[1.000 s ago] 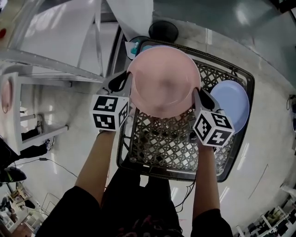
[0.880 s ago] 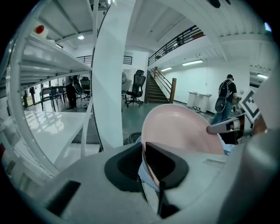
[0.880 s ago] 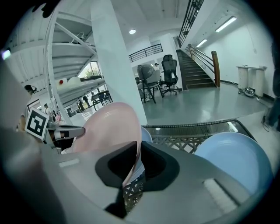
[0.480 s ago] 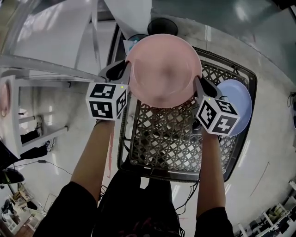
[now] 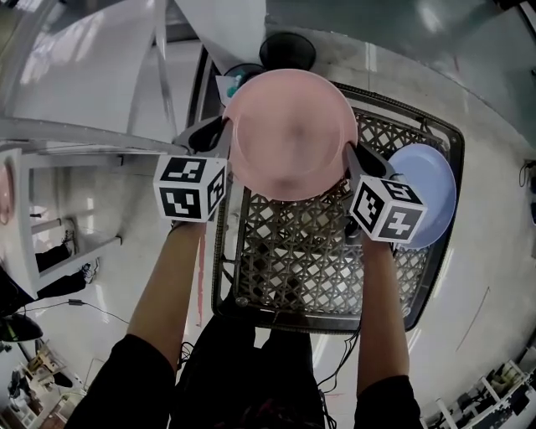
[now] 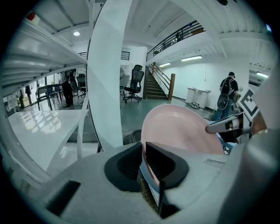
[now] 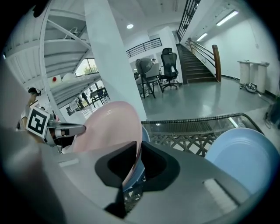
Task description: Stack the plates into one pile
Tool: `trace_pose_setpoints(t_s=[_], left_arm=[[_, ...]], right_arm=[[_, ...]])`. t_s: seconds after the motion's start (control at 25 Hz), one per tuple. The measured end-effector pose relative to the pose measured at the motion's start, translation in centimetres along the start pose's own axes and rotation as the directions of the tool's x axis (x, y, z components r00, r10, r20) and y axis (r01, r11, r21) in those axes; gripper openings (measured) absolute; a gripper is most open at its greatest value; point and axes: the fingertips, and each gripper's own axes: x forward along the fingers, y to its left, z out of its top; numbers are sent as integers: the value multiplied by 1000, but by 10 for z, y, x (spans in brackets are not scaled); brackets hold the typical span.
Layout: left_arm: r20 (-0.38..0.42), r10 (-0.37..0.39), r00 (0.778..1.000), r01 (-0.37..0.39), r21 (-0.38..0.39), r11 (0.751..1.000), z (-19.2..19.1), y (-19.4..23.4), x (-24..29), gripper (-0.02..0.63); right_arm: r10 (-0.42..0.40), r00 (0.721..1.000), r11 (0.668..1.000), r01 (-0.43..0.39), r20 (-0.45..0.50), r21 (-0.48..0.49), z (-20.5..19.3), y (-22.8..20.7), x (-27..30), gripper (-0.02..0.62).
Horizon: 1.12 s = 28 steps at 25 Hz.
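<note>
A pink plate (image 5: 289, 134) hangs level over the far end of a black lattice basket (image 5: 224, 276). My left gripper (image 5: 219, 136) is shut on its left rim and my right gripper (image 5: 352, 161) on its right rim. In the left gripper view the pink plate (image 6: 183, 131) runs edge-on between the jaws of the left gripper (image 6: 143, 154). The right gripper (image 7: 138, 155) has just been opening a little, with the pink plate's (image 7: 109, 129) rim still between its pads. A blue plate (image 5: 429, 191) leans at the basket's right side, also seen as the blue plate (image 7: 243, 157) in the right gripper view.
A white column (image 5: 226, 25) and a black round object (image 5: 287, 50) stand beyond the basket's far rim (image 7: 192, 120). White shelving (image 5: 84, 75) runs along the left. A blue edge (image 7: 143, 133) shows just under the pink plate.
Both grippers have carried the pink plate slightly farther toward the basket's far end and a little lower. The blue plate has stayed where it was.
</note>
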Motion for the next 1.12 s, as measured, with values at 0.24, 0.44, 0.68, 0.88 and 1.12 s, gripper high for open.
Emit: trace_pose_setpoints(t_s=[0.24, 0.44, 0.68, 0.88, 1.12], left_arm=[[-12, -6, 1000, 6, 22, 1000, -7, 2, 9, 34], [-29, -2, 1000, 4, 53, 999, -18, 0, 17, 40], [-52, 1, 999, 3, 80, 997, -29, 2, 17, 54], [-45, 5, 999, 0, 109, 994, -26, 4, 14, 66], [8, 52, 999, -52, 222, 974, -6, -3, -3, 70]], right_arm=[[1, 1000, 1000, -1, -5, 7, -5, -4, 9, 51], [-16, 1000, 1000, 16, -14, -6, -16, -10, 15, 54], [-21, 1000, 999, 21, -8, -29, -19, -6, 16, 100], [-32, 999, 999, 32, 16, -32, -13, -8, 11, 101], [-35, 998, 999, 36, 43, -19, -14, -9, -6, 41]])
